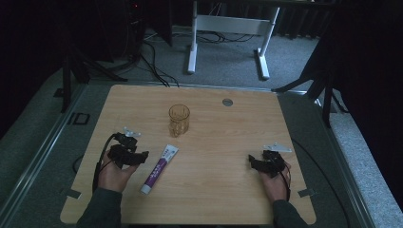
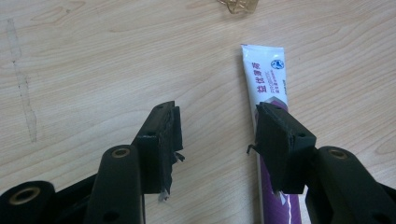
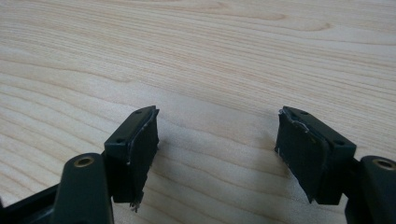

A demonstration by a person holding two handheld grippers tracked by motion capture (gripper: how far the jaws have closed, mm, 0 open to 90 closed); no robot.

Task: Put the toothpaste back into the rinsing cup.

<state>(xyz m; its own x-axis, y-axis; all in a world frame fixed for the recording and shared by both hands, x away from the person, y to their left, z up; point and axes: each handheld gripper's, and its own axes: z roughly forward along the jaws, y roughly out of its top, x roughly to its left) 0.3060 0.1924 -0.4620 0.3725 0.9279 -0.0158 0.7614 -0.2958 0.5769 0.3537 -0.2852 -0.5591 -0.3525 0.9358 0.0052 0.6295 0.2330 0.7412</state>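
Showing toothpaste tube (image 2: 268, 79) beside left gripper (image 2: 217, 128)

A light wooden table (image 1: 228, 190) with rounded corners fills the lower middle of the frame; a small round grey cap (image 1: 227, 102) sits near its far edge. Grey carpeted floor (image 1: 223, 61) surrounds it. At the upper middle stands the white frame of another desk (image 1: 228, 26), with black cables (image 1: 152, 61) trailing over the floor to its left. Dark stands, perhaps tripod legs (image 1: 71, 71), rise at both sides. The room is dim, its upper corners nearly black.
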